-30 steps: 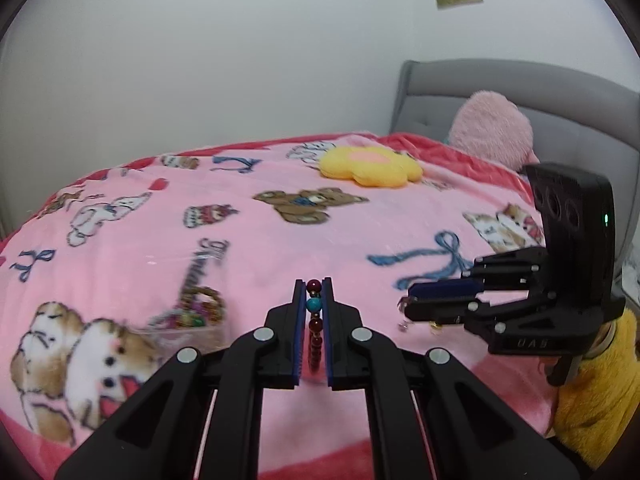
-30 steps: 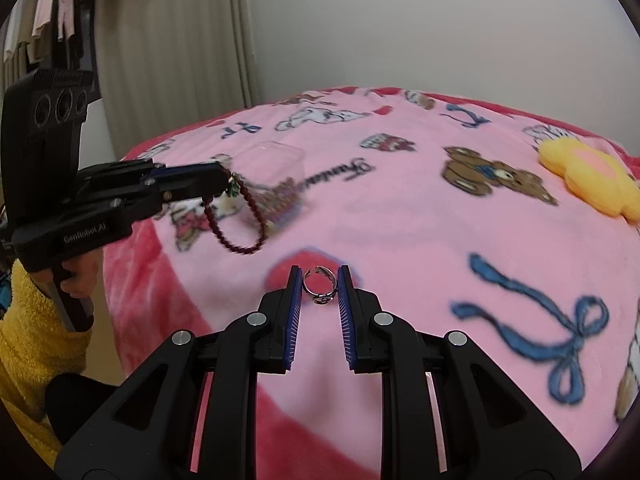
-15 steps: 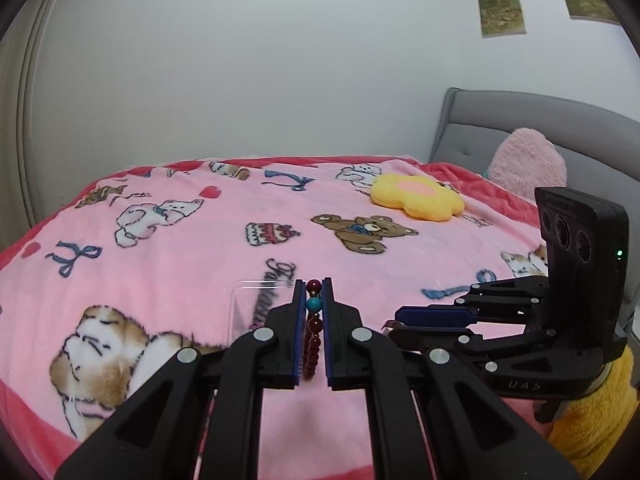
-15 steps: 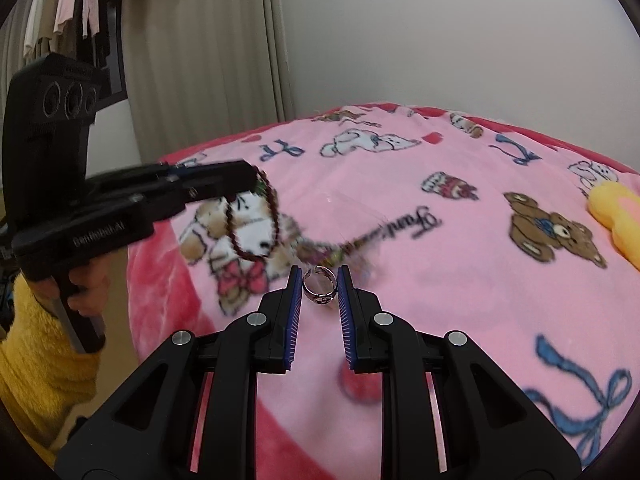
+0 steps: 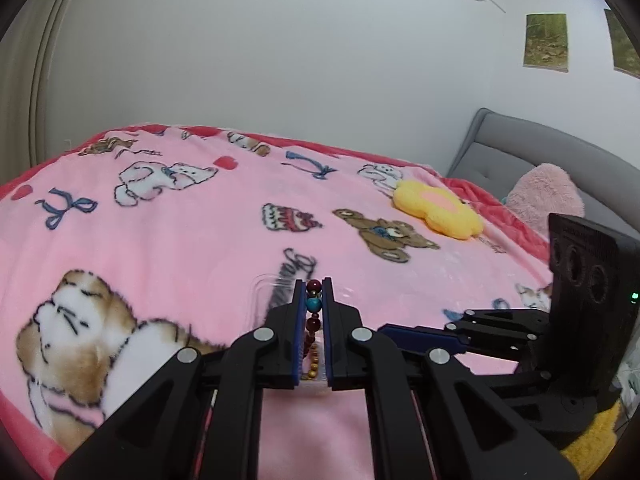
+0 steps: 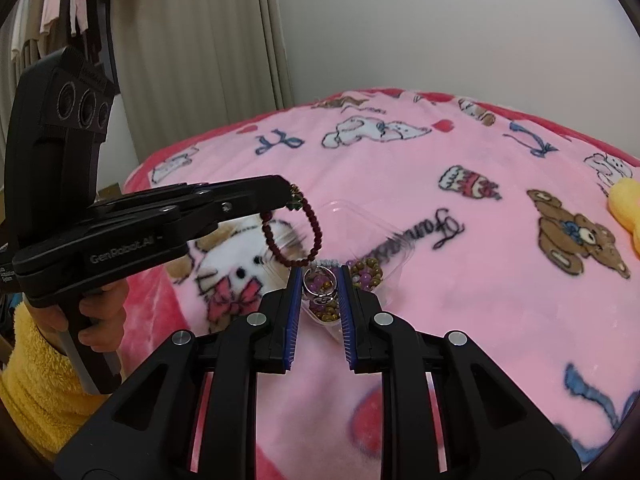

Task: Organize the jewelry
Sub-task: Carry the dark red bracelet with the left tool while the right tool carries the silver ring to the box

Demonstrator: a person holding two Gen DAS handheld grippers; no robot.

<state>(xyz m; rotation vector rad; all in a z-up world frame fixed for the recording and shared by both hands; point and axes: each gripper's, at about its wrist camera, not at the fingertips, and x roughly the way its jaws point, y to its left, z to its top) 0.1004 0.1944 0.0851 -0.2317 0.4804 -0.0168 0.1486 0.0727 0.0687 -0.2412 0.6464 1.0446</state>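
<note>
Clear plastic forms the shallow jewelry box [image 6: 362, 240] that sits on the pink cartoon blanket [image 6: 460, 288] of the bed, near the bed's foot-end edge, where the red border shows. Some pieces already lie in it: gold and purple beaded strands [image 6: 366, 272] are heaped in its near part, so the sorting looks partly done.

Two pieces are in the air and not yet put away. The left tongs [image 5: 313, 298] are clamped on a dark red beaded bracelet [image 6: 294, 232], pinching it at the stretch with a turquoise bead; in the right wrist view the loop hangs free from the tips, above the box's left side and not touching it. The right tongs [image 6: 319, 292] are closed around a silver ring [image 6: 320, 286], held upright between the blue pads with the box's contents visible through it; they appear to hover over the box's near corner.

What seems left, judging by this, is to lower each piece over the box and let it go. The ring is small and could bounce out onto the soft blanket if dropped from high up. The bracelet may drape over the rim unless it is centred first. Whether other jewelry waits elsewhere on the bed cannot be told; none shows on the visible blanket.
</note>
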